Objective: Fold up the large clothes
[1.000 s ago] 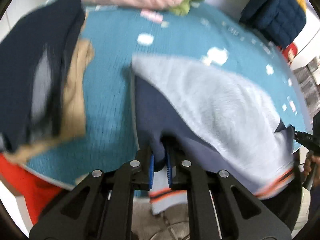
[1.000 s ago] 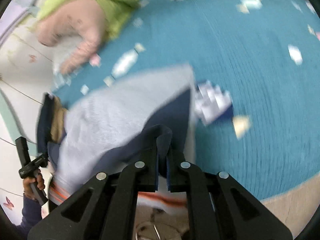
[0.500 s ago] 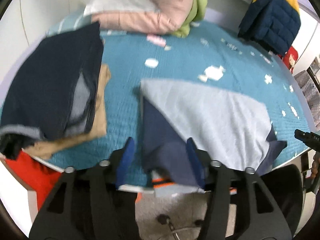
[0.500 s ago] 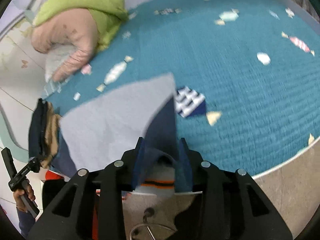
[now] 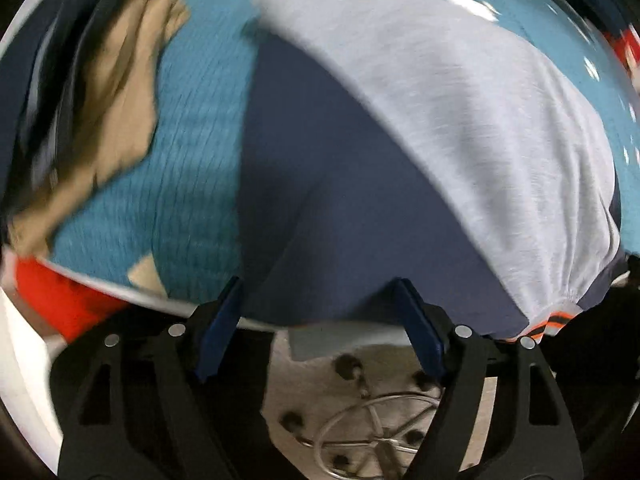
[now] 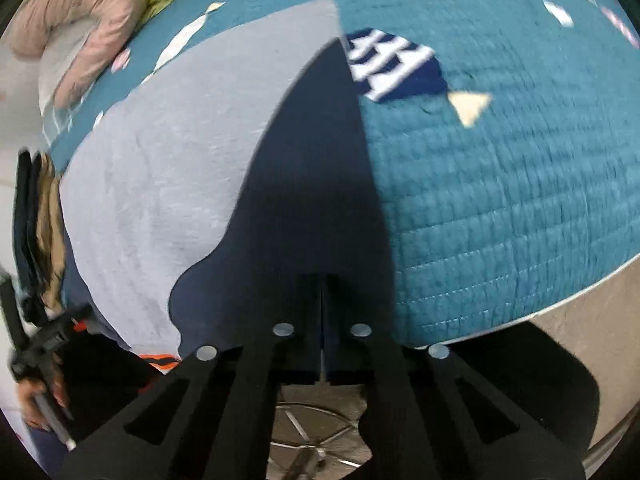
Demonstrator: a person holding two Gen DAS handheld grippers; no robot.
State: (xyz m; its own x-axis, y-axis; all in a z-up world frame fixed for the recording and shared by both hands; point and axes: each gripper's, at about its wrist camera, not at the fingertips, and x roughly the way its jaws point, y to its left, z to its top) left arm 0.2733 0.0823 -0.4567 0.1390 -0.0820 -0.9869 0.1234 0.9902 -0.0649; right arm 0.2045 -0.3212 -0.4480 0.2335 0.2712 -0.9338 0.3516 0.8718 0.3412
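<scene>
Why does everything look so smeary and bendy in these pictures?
Left wrist view: motion smears the tan garment and the teal cover; the fisheye lens bows the edges. Right wrist view: the grey and navy garment looks sharper, the teal quilt's far right side streaks.

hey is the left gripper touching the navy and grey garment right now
Cannot tell. In the left wrist view the left gripper has its jaws opening astride the garment's navy edge; blur hides any contact.

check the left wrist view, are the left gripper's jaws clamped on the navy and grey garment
No: the left gripper is opening, its blue pads wide apart beside the navy and grey garment, not pressing it.
</scene>
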